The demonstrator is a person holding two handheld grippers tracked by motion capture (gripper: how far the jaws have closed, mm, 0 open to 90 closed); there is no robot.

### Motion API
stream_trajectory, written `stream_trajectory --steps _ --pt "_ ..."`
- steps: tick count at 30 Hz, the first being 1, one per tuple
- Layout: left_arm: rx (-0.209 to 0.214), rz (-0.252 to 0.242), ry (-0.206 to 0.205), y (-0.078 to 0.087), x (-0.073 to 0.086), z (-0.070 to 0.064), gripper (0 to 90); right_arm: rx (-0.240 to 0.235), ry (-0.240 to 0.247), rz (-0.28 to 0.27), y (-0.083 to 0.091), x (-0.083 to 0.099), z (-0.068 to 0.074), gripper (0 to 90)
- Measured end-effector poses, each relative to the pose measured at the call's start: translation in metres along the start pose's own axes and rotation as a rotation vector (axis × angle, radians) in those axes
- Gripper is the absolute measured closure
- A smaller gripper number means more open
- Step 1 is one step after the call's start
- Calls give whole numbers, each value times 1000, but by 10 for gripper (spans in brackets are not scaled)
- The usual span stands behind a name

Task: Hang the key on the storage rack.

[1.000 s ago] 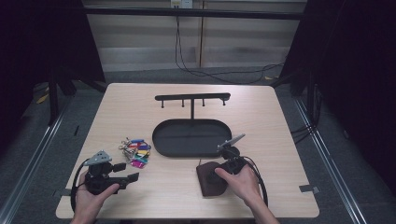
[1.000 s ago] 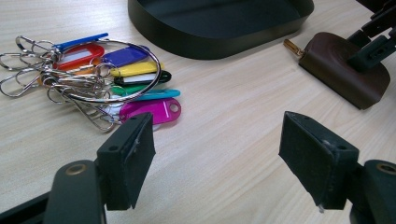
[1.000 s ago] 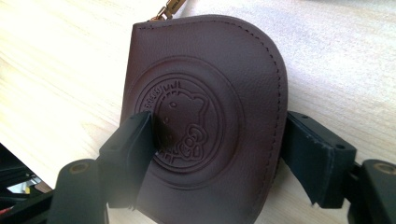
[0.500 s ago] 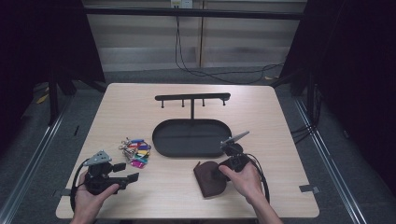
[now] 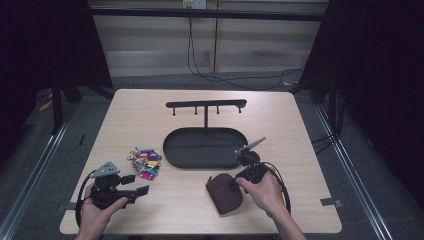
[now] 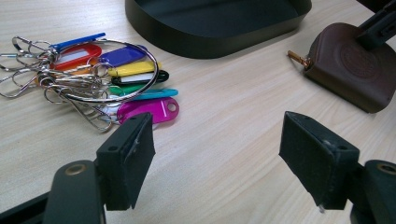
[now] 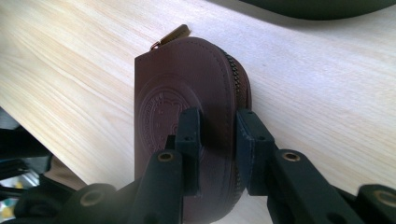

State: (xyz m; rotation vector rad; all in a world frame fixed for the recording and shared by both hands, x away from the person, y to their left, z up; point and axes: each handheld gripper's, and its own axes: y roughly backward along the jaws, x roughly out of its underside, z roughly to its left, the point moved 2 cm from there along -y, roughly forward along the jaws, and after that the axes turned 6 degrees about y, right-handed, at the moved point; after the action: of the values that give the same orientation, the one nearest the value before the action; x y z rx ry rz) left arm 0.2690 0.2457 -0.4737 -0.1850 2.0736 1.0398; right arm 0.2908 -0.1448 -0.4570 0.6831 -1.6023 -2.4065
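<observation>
Low in the frame, the right claw (image 7: 215, 140) pinches the brown pouch (image 7: 187, 116) on edge to lift it, while the left claw (image 6: 215, 158) waits wide open beside the keys (image 6: 93, 84).

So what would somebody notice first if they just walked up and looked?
Probably the bunch of colourful key tags on metal rings, lying on the table's left side beside the black oval tray. Next, the brown leather pouch near the front edge, pinched at its rim by the right gripper. The left gripper hangs open near the tags.
</observation>
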Motion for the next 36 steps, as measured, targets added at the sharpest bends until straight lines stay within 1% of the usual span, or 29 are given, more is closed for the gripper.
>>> stream_trajectory --steps 3,5,6,7,8,9,12,14,15,17,18,19,22,24,27,30,33,36 --pt "2 -1 0 0 0 0 263 0 7 -1 1 0 1 734" --pt "-7 -10 8 0 0 0 260 -24 22 -12 5 -1 3 787" --pt "-7 -10 8 0 0 0 259 -24 22 -12 5 -1 3 787" --pt "-8 -10 9 0 0 1 258 -31 39 -14 7 -3 4 802" --pt "-9 -9 10 0 0 1 258 -31 39 -14 7 -3 4 802" --pt "-7 -8 11 0 0 1 257 -20 48 -5 8 -5 7 805" --pt "-6 -8 9 0 0 1 258 -22 57 -7 9 -7 9 814" --pt "-5 -7 8 0 0 1 258 -11 60 -6 13 -9 9 815" --pt "-10 -10 11 0 0 1 258 0 62 -16 15 -9 9 815" --pt "-11 -9 12 0 0 1 255 22 66 -14 19 -10 8 819" --pt "-12 -9 13 0 0 1 255 28 59 -7 20 -10 9 820" --pt "-12 -9 13 0 0 1 255 33 69 1 21 -10 9 823" --pt "-10 -8 11 0 0 1 255 42 77 -4 25 -11 9 832" --pt "-11 -7 12 0 0 1 255 41 77 -7 27 -11 9 834" --pt "-9 -7 12 0 0 1 255 55 80 6 30 -12 9 838" --pt "-11 -7 12 0 0 1 255 64 80 5 34 -14 9 839" --pt "-10 -5 14 0 0 1 255 85 81 0 40 -16 10 838" --pt "-11 -3 12 -1 0 1 254 104 87 9 46 -18 11 838"
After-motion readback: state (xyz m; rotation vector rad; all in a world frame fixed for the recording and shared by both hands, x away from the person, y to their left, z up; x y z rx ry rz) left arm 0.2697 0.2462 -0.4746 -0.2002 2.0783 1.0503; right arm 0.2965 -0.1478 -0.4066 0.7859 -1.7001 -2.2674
